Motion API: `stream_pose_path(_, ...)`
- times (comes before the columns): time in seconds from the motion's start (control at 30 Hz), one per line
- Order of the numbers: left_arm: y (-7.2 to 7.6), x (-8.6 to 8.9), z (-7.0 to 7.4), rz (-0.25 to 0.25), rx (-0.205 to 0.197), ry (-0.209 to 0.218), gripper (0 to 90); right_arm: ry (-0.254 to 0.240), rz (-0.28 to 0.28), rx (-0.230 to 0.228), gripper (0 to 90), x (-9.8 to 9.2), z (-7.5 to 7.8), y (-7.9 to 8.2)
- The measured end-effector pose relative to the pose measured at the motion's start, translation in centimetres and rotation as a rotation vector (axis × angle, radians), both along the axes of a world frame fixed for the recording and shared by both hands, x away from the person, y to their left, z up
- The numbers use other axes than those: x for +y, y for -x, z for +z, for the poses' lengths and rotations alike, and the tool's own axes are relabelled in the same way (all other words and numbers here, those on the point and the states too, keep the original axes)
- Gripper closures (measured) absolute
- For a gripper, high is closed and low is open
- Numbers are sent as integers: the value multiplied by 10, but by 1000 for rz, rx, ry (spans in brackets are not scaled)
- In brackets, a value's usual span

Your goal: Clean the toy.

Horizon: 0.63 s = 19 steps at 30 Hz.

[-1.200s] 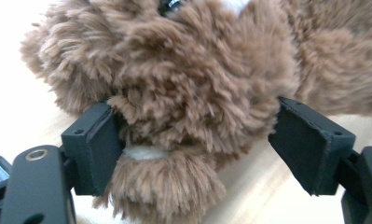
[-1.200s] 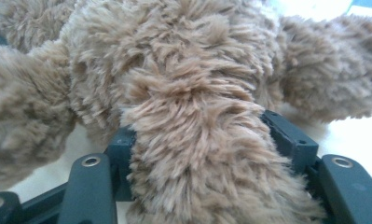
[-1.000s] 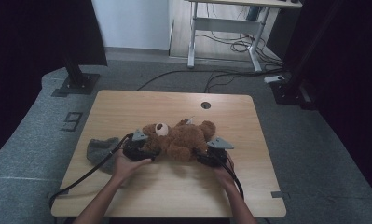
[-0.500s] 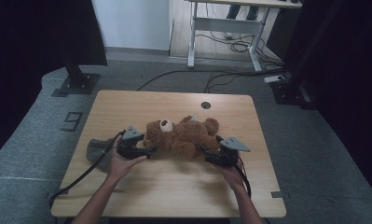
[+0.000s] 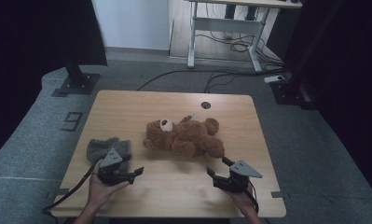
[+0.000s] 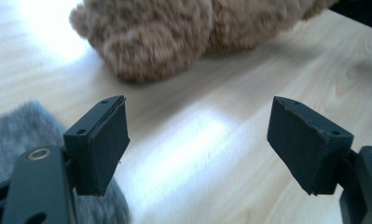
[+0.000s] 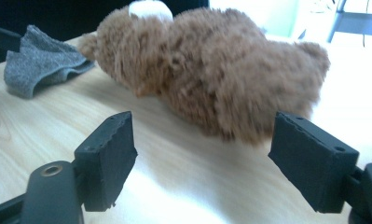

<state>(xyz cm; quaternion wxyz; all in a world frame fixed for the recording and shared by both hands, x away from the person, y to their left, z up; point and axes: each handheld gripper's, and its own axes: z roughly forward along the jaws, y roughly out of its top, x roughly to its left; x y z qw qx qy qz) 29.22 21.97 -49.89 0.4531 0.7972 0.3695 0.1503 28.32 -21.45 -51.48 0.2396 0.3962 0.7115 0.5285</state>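
Fingers [image 7: 106, 158] of both our grippers stood wide, holding nothing, the right's having just opened, with the shaggy brown teddy bear [image 5: 186, 136] lying apart beyond them on the pale wooden worktop [image 5: 127, 105].

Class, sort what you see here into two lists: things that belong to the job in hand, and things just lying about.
Belonging to the job:
- teddy bear, lying on the table
- left gripper, open
- right gripper, open

Lying about:
- grey cloth, beside the left gripper
- cables on the floor
- desk frame behind
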Motion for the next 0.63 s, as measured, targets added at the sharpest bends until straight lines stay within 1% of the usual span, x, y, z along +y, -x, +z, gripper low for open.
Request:
stream_pose_path(0.07, 6, 3, -5, -1, -2, 0, 211, 1, -9, 14, 217, -4, -7, 5)
stream_pose_path(0.17, 14, 6, -10, -4, -2, -3, 212, 24, -14, 32, 218, -7, -15, 10)
stream_pose_path(0.23, 15, 8, -12, 2, -4, -2, 212, 27, -14, 35, 218, -9, -17, 12)
stream_pose_path(0.27, 14, 10, -13, 7, 1, 9, 214, 21, -18, 34, 218, -9, -17, 12)
stream_pose_path(0.3, 14, 11, -13, 7, 5, 17, 215, 17, -20, 36, 219, -10, -16, 11)
stream_pose_path(0.37, 13, 13, -13, 14, -1, 16, 215, 9, -25, 31, 221, -10, -16, 10)
stream_pose_path(0.43, 12, 14, -12, 17, 1, 25, 216, 9, -28, 36, 220, -11, -17, 8)
stream_pose_path(0.63, 13, 13, -11, 19, -13, 18, 216, 9, -27, 34, 219, -10, -17, 8)
